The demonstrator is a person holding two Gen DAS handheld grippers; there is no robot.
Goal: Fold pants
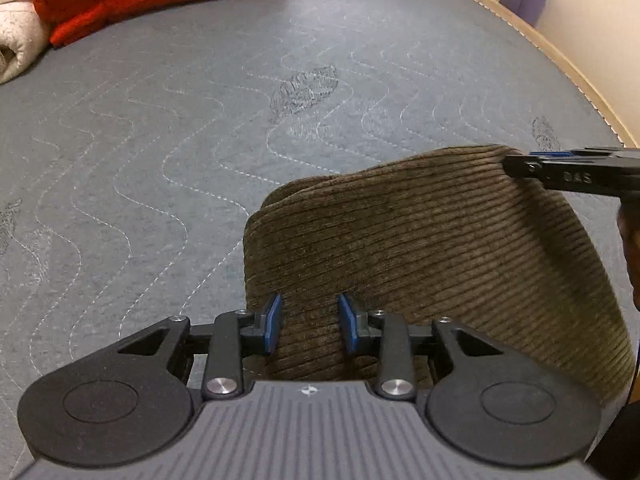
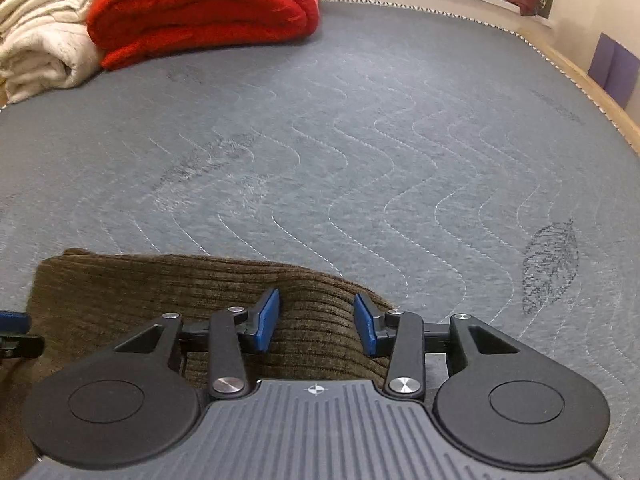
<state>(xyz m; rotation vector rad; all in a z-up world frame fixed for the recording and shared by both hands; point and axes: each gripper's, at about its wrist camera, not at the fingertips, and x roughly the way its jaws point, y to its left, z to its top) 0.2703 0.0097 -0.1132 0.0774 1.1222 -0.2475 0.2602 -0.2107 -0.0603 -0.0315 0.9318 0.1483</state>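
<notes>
on the grey quilted mattress (image 2: 360,140) sits one pair of brown corduroy pants (image 1: 420,248), already folded down into a thick bundle, near the close edge; no other pants that i can see; further back there's one red blanket (image 2: 204,8) and a stack of cream ones (image 2: 40,40), well apart from the action; the bundle's long side runs left to right across both views, so the two hands are at opposite ends of it; left gripper (image 1: 308,326) is over the left end, right gripper (image 2: 316,326) over the right end, and you can see the right one poking in at the far right corner in the left view; both sets of blue pads stand apart with corduroy showing between them; i can't tell for sure if they're pinching the cloth or just hovering over it; my guess is the next fold goes along that long axis, both ends lifted together.
</notes>
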